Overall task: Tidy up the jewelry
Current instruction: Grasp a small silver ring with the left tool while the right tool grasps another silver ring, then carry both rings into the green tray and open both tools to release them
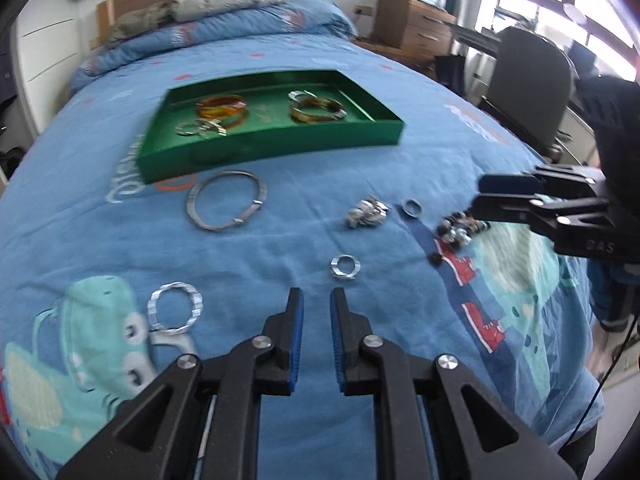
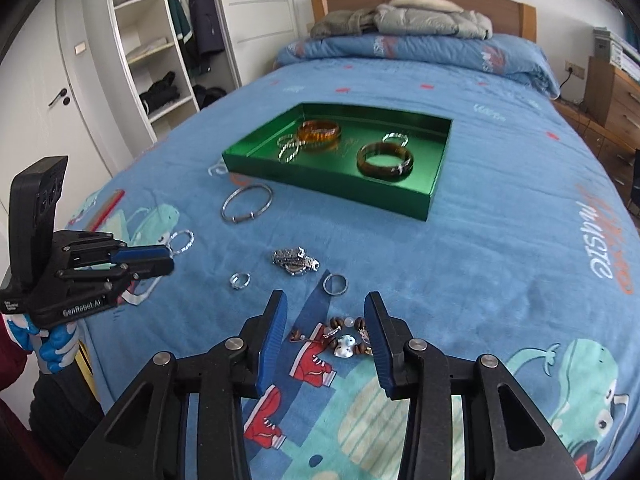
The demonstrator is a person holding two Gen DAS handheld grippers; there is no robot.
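Note:
A green tray (image 1: 276, 148) (image 2: 332, 188) on the blue bed holds an amber bangle (image 2: 319, 131), a brown bangle (image 2: 385, 159) and silver rings. Loose on the cover lie a large silver bangle (image 1: 226, 200) (image 2: 247, 202), a silver chain heap (image 1: 367, 212) (image 2: 295, 261), two small rings (image 1: 345, 266) (image 2: 335, 283), a wavy silver ring (image 1: 174, 312) and a brown bead bracelet (image 2: 344, 336) (image 1: 460, 230). My left gripper (image 1: 317, 300) (image 2: 170, 259) is open a little, empty, just short of a small ring. My right gripper (image 2: 325, 308) (image 1: 476, 194) is open, its fingers either side of the bead bracelet.
A folded quilt and grey jacket (image 2: 400, 20) lie at the bed's head. A chair (image 1: 528, 76) and wooden drawers (image 1: 416, 26) stand right of the bed, an open wardrobe (image 2: 160, 48) to the left.

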